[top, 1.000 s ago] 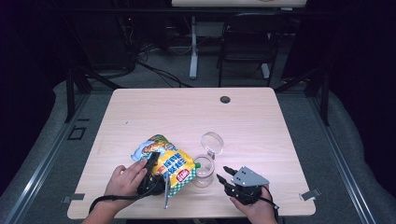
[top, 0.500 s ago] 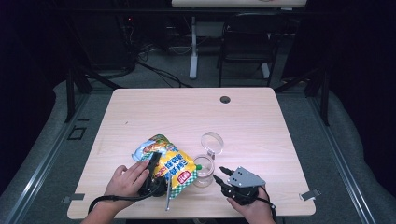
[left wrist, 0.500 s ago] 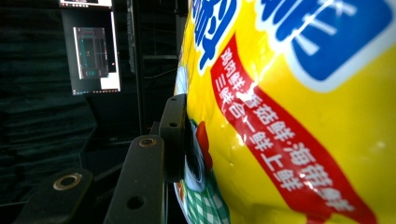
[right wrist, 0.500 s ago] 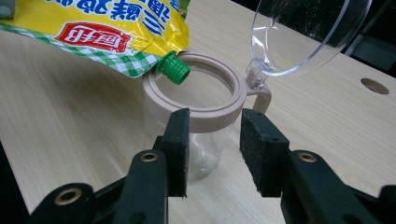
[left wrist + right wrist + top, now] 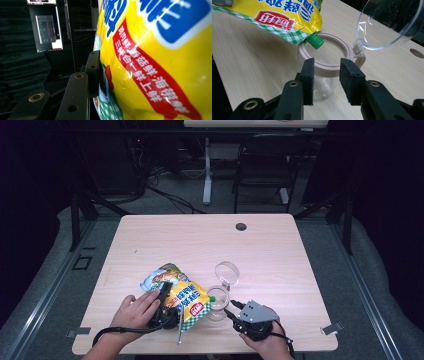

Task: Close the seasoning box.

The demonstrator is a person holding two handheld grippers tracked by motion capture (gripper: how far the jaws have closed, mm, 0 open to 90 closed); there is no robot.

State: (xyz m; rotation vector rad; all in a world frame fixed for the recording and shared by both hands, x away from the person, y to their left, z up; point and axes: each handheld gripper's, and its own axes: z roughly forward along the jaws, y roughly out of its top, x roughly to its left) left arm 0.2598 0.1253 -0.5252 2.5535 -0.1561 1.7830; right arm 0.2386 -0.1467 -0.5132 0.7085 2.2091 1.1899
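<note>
From above your side, the high view looks down across the desk (image 5: 280,245). Your left gripper view presses against the yellow pouch (image 5: 155,62); your right gripper view sits low, close to the jar (image 5: 325,67), sharing pouch and jar with the high view.

On the table (image 5: 280,245), near my edge, the pouch (image 5: 185,295) is lying to the left of the jar (image 5: 218,304), its spout (image 5: 315,41) hanging over the jar's rim. The jar's hinged lid (image 5: 227,272) is standing open behind it. A grommet hole (image 5: 241,226) is sitting at the far edge.
</note>
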